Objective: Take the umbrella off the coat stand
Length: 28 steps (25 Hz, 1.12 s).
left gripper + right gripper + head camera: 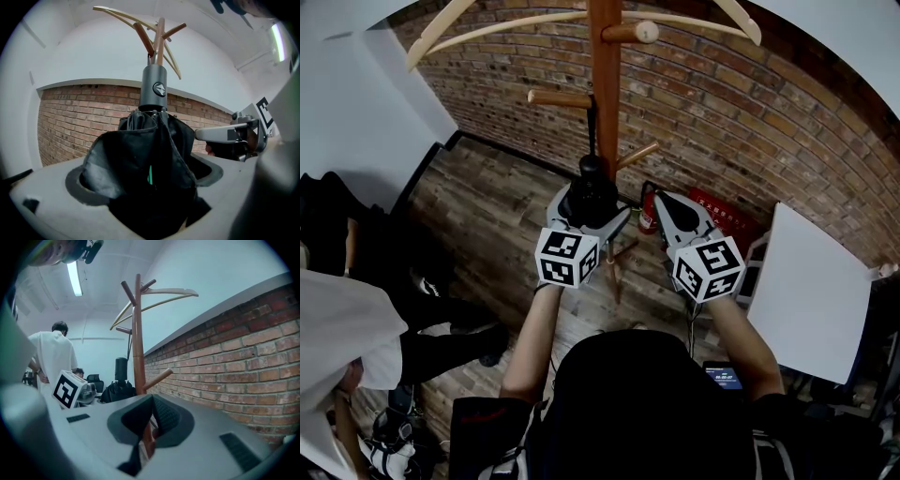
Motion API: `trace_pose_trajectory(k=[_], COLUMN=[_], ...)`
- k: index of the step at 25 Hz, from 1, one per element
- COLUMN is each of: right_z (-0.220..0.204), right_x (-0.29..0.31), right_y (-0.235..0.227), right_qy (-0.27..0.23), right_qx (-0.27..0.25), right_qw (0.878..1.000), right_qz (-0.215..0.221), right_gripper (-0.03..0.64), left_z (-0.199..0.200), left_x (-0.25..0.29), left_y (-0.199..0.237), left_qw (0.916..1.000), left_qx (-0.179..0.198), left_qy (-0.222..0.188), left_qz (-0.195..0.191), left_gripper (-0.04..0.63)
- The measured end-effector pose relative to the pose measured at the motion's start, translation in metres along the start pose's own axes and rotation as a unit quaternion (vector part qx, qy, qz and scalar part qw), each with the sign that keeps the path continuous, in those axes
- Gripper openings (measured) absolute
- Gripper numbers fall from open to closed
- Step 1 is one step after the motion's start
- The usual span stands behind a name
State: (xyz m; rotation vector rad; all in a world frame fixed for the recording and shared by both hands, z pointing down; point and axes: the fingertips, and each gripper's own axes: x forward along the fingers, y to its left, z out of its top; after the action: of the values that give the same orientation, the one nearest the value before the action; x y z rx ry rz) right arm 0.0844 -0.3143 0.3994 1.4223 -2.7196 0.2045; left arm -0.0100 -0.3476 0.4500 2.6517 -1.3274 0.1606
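Note:
A folded black umbrella (590,190) hangs by its strap from a lower peg of the wooden coat stand (606,84). My left gripper (587,214) is shut on the umbrella's bunched canopy (140,154). Its grey handle (154,89) points up at the stand's pegs (160,37). My right gripper (672,212) is to the right of the stand, apart from the umbrella, its jaws closed together and holding nothing. In the right gripper view the stand's pole (137,333) rises just beyond the right gripper (151,416), with the umbrella (121,380) left of it.
A brick wall (750,112) runs behind the stand. A red fire extinguisher (648,212) and a red box (727,211) sit at its foot. A white board (811,291) stands at the right. A person in white (51,357) is at the left.

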Motion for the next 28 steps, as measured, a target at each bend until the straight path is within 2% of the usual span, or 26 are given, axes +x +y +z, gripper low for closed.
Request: trace_pose_trajectory(k=[14,19,28], right_z=[-0.007,-0.009,-0.012], right_x=[-0.004,-0.005,-0.003], right_y=[-0.003,-0.002,-0.001], right_qy=[0.01,0.013,0.017], right_qx=[-0.008,-0.009,-0.009], right_qw=[1.0,1.0,1.0], right_qz=[0.0,0.002,0.006], right_gripper=[0.028,0.028,0.028], left_z=[0.002,0.004,0.005], left_x=[0.002,-0.001,-0.001], left_y=[0.004,0.009,0.011], left_qw=[0.9997,0.9994,0.9989], left_qx=[0.014,0.003,0.006], left_qy=[0.01,0.003,0.004], left_qz=[0.015,0.034,0.045], left_gripper=[0.489,0.406,0.367])
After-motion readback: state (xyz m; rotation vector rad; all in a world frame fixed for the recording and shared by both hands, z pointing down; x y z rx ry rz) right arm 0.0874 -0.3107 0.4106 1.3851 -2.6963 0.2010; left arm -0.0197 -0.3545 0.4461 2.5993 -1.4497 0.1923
